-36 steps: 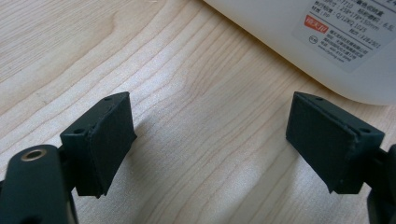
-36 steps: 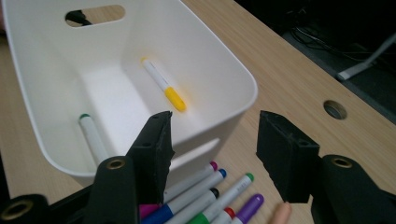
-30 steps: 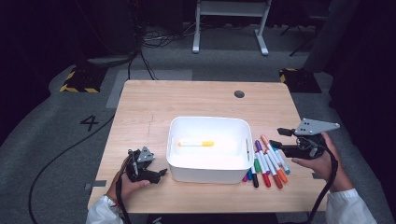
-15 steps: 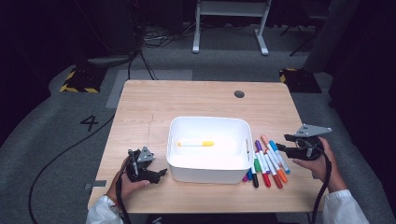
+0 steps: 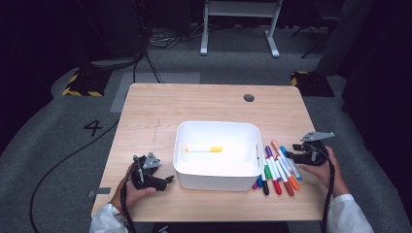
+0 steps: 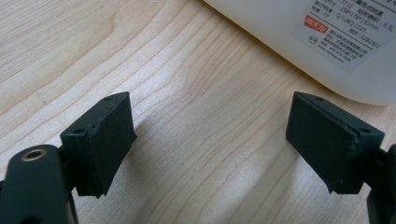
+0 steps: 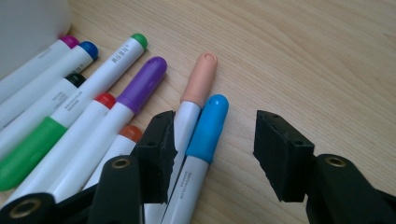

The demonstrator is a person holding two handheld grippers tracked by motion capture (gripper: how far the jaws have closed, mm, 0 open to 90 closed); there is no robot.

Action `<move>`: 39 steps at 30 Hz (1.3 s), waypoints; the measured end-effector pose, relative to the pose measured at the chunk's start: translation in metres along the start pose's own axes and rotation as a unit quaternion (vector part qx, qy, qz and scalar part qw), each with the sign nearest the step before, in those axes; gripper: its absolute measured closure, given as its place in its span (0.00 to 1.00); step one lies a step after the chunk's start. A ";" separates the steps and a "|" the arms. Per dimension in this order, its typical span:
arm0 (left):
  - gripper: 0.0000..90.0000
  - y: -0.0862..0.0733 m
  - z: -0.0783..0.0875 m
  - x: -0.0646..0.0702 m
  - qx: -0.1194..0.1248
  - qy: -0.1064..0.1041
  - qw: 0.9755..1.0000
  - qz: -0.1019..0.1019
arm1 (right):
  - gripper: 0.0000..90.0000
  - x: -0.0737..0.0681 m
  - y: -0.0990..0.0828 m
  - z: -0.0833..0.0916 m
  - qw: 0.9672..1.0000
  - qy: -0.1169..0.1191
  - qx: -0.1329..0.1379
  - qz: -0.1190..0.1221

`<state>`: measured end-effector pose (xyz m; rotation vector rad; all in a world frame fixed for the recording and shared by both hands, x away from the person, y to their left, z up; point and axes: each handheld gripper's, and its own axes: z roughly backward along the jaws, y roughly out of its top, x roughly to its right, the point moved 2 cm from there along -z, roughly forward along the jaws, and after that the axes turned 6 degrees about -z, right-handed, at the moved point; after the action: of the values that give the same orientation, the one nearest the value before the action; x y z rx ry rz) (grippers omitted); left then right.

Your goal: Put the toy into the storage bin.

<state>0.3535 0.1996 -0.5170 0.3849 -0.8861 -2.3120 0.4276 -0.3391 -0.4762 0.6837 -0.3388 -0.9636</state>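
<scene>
While right gripper (image 7: 212, 154) fingers close round blue marker (image 7: 205, 128), unpressed, its barrel cut off, left gripper (image 6: 210, 140) released

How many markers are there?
10. One yellow marker lies inside the white bin. Nine more markers lie side by side on the table, just right of the bin. They are packed close, so one may be hidden.
</scene>
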 end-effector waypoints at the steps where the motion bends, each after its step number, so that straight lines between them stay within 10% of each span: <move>1: 0.17 0.000 0.000 0.000 0.000 0.000 1.000 -0.001 | 0.54 0.001 -0.001 -0.002 1.000 0.000 -0.001 0.002; 26: 0.17 0.000 0.000 0.000 -0.001 0.000 1.000 -0.001 | 0.69 0.019 -0.014 -0.018 0.999 -0.020 -0.017 -0.045; 39: 0.17 0.000 0.000 0.000 0.000 0.000 1.000 -0.001 | 0.83 0.014 -0.016 -0.018 1.000 -0.007 -0.006 -0.028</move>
<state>0.3536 0.1997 -0.5170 0.3857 -0.8851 -2.3134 0.4347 -0.3501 -0.5005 0.6778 -0.3277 -1.0237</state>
